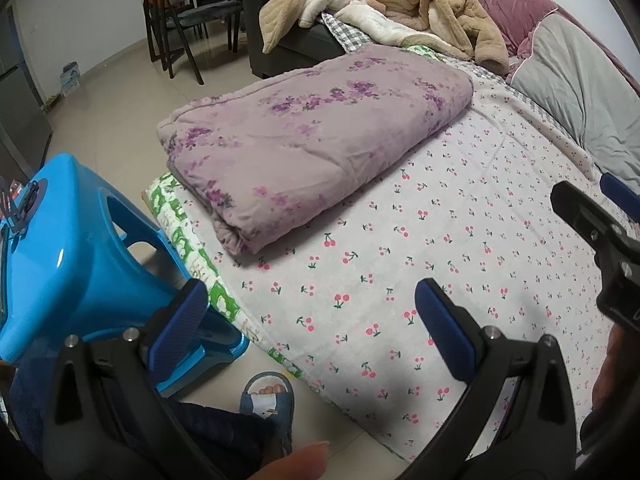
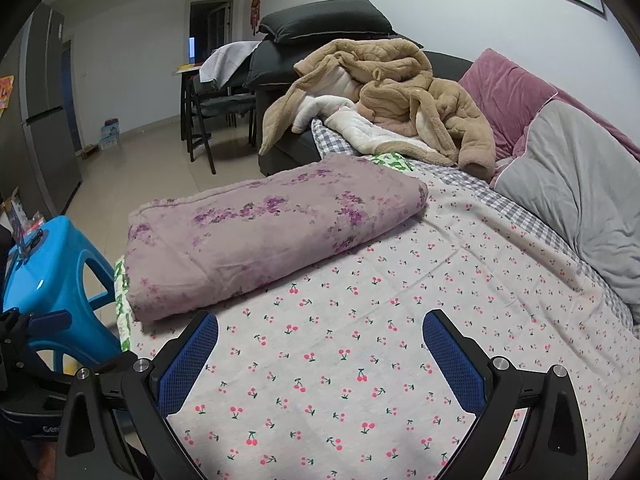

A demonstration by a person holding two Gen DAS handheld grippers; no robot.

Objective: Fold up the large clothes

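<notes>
A folded purple floral blanket (image 1: 312,140) lies on the cherry-print sheet (image 1: 460,264) of the bed; it also shows in the right wrist view (image 2: 264,232). A heap of tan and white fleece clothes (image 1: 404,8) lies at the bed's far end, also in the right wrist view (image 2: 400,96). My left gripper (image 1: 316,320) is open and empty above the bed's near edge. My right gripper (image 2: 320,356) is open and empty above the sheet (image 2: 380,340); it also shows at the right edge of the left wrist view (image 1: 600,208).
A blue plastic stool (image 1: 68,248) stands on the floor left of the bed. A grey and pink quilt (image 2: 580,184) lies along the right side. A dark sofa (image 2: 320,40), chairs (image 2: 208,120) and a table stand behind. My slippered foot (image 1: 268,400) is by the bed edge.
</notes>
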